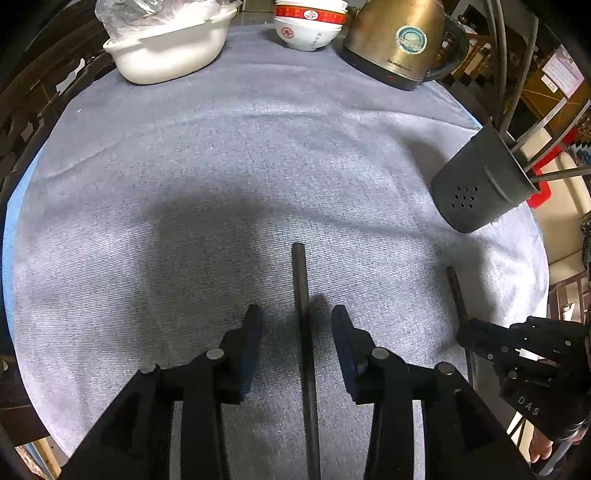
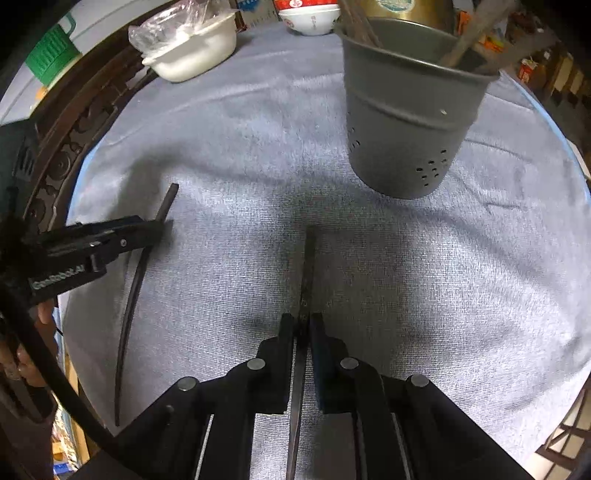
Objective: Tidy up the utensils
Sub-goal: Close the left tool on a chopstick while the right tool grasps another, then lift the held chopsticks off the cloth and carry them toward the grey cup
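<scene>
On the nubby grey-blue cloth [image 1: 258, 155], the left gripper [image 1: 297, 325] hovers with its blocky black jaws apart, a thin dark chopstick [image 1: 304, 332] lying loose between them and touching neither pad. The right gripper [image 2: 302, 326] is clamped on a second chopstick [image 2: 308, 266] — slim, matte, straight — just short of the grey metal utensil holder [image 2: 406, 129], a tapered, ribbed cup with drain holes that already has sticks in it. Beyond stand a white tub [image 1: 166, 51], stacked porcelain bowls [image 1: 308, 29] and a brass-toned kettle [image 1: 395, 44].
</scene>
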Motion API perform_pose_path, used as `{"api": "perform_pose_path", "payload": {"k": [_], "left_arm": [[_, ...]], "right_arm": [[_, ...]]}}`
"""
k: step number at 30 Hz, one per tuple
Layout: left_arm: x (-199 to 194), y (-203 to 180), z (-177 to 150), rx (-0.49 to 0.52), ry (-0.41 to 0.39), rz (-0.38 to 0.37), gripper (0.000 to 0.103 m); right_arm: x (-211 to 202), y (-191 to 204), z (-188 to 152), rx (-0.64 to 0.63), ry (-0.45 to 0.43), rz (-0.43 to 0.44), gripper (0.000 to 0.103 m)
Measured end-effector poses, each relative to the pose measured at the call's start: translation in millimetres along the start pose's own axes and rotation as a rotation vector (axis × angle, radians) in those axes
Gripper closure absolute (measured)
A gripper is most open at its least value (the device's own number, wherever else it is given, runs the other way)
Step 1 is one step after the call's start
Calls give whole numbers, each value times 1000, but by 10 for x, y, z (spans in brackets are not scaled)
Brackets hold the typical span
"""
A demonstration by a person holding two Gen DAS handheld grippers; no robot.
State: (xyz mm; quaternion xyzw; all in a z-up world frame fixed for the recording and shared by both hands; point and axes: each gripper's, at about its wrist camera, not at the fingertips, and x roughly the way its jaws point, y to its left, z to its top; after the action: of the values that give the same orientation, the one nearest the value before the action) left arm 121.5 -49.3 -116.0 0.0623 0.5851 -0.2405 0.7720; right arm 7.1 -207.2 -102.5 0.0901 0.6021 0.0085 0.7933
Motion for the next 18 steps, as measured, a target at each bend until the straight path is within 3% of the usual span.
{"api": "perform_pose_path", "payload": {"k": [5, 7, 9, 12, 18], "left_arm": [[80, -96, 53, 13, 33, 30, 64], [93, -106, 78, 8, 36, 34, 70], [110, -107, 101, 4, 30, 44, 86], [123, -78, 122, -19, 17, 51, 96], [-25, 33, 57, -56, -32, 32, 97]], "right_arm": [[23, 86, 61, -39, 7, -33, 90], [23, 89, 66, -52, -8, -29, 90], [22, 87, 60, -64, -31, -15, 90], [26, 69, 36, -71, -50, -9, 92], [-21, 23, -28, -55, -79, 10, 95]]}}
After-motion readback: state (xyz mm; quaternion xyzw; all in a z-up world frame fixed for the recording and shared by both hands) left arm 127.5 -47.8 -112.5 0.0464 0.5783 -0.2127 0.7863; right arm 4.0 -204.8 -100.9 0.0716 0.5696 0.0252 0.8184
